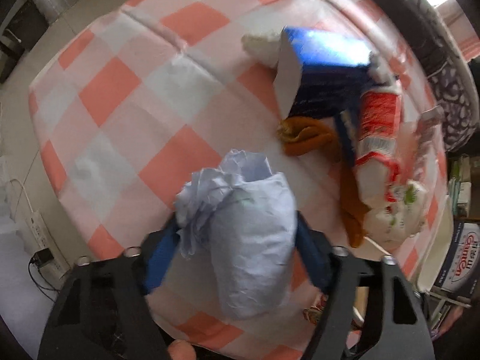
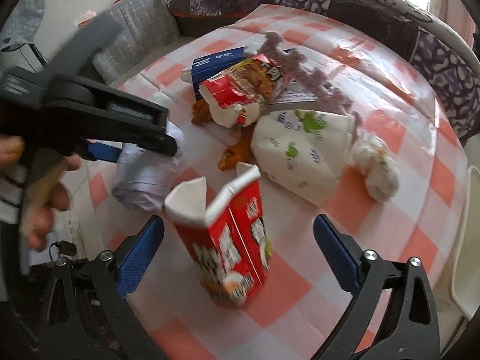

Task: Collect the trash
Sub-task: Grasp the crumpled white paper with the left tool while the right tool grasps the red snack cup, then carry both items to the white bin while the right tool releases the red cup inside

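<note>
On top of the pink-checked tablecloth (image 1: 126, 96), both grippers are down among the litter, so I'd judge this the pick-up step of trash collection, w/ nothing lifted clear yet.

Left gripper (image 1: 237, 255) points down over a crumpled pale-blue paper wad (image 1: 249, 240). Blue pads flank it closely on both sides and look to be touching it; grip seems on or nearly on, tho I can't tell how firm. Right wrist view shows the same wad under that gripper, near the left table edge.

Right gripper (image 2: 240, 258) stands spread wide, pads well apart from the torn red carton (image 2: 231, 240) standing tilted between them. No contact yet. Next move, I'd say: close on the carton's body w/o tipping it, since it looks light & top-heavy.

Containers: red carton top is ripped open, inside looks white, contents not visible. Blue box (image 1: 324, 69) lies on its side, open end toward the left-wrist cam, apparently empty. White printed bag (image 2: 300, 147) lies flat, contents hidden. A second torn red pack (image 2: 240, 96) sits against the blue box. No bin or trash bag is in view, so the drop-off spot can't be told.
</note>
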Demonstrator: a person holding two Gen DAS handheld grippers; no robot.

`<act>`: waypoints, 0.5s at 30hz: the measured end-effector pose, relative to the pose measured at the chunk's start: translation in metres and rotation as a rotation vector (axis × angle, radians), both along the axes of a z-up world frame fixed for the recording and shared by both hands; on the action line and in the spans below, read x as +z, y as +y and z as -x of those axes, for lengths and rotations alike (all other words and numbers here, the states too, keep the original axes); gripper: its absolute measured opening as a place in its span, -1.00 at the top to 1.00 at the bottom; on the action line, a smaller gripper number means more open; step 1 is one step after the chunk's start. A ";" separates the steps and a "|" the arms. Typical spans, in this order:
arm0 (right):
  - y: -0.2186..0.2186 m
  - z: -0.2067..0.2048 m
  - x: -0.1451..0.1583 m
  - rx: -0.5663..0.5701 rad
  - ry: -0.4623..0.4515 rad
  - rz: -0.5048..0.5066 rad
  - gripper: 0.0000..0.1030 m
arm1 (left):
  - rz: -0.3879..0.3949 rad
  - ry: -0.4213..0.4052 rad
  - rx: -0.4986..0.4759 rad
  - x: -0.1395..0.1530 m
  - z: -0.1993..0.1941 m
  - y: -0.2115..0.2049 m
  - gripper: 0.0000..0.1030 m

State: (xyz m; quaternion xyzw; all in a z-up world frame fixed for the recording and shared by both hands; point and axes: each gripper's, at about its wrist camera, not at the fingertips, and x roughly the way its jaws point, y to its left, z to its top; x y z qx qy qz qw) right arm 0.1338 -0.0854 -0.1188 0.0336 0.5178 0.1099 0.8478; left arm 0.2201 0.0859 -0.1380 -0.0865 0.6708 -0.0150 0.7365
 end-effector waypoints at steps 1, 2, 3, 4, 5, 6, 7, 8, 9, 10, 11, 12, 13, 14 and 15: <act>0.002 -0.002 -0.003 0.007 0.009 -0.003 -0.03 | -0.003 -0.019 -0.004 0.007 0.002 0.001 -0.15; 0.005 -0.006 -0.006 0.023 0.045 -0.018 0.23 | -0.005 -0.035 -0.005 0.012 0.003 0.002 -0.13; 0.007 -0.008 -0.009 0.027 0.073 -0.030 0.27 | -0.002 -0.054 -0.002 0.019 0.004 0.004 -0.12; 0.007 -0.009 -0.009 0.025 0.082 -0.046 0.30 | 0.004 -0.064 0.003 0.024 0.005 0.006 -0.10; 0.008 -0.009 -0.007 0.027 0.074 -0.052 0.31 | 0.016 -0.077 0.013 0.029 0.005 0.009 -0.09; 0.009 -0.008 -0.004 0.032 0.066 -0.052 0.31 | 0.025 -0.085 0.021 0.033 0.004 0.012 -0.08; 0.009 -0.007 0.000 0.040 0.056 -0.058 0.32 | 0.038 -0.095 0.033 0.036 0.003 0.014 -0.08; 0.008 -0.006 0.006 0.043 0.046 -0.070 0.32 | 0.049 -0.106 0.042 0.037 0.002 0.016 -0.08; 0.006 -0.004 0.011 0.039 0.035 -0.082 0.32 | 0.071 -0.129 0.054 0.046 0.002 0.018 -0.08; 0.002 -0.003 0.018 0.031 0.018 -0.100 0.32 | 0.082 -0.146 0.059 0.047 0.001 0.018 -0.08; -0.002 -0.003 0.025 0.024 0.005 -0.113 0.32 | 0.093 -0.167 0.063 0.052 0.003 0.017 -0.08; -0.009 -0.002 0.033 0.010 -0.014 -0.128 0.32 | 0.105 -0.196 0.063 0.060 0.003 0.016 -0.08; -0.017 -0.002 0.040 -0.008 -0.035 -0.140 0.32 | 0.117 -0.220 0.062 0.066 0.004 0.013 -0.08; -0.021 0.000 0.045 -0.023 -0.051 -0.146 0.32 | 0.128 -0.240 0.060 0.070 0.005 0.009 -0.08; -0.030 -0.001 0.051 -0.045 -0.072 -0.154 0.32 | 0.138 -0.266 0.059 0.076 0.004 0.002 -0.08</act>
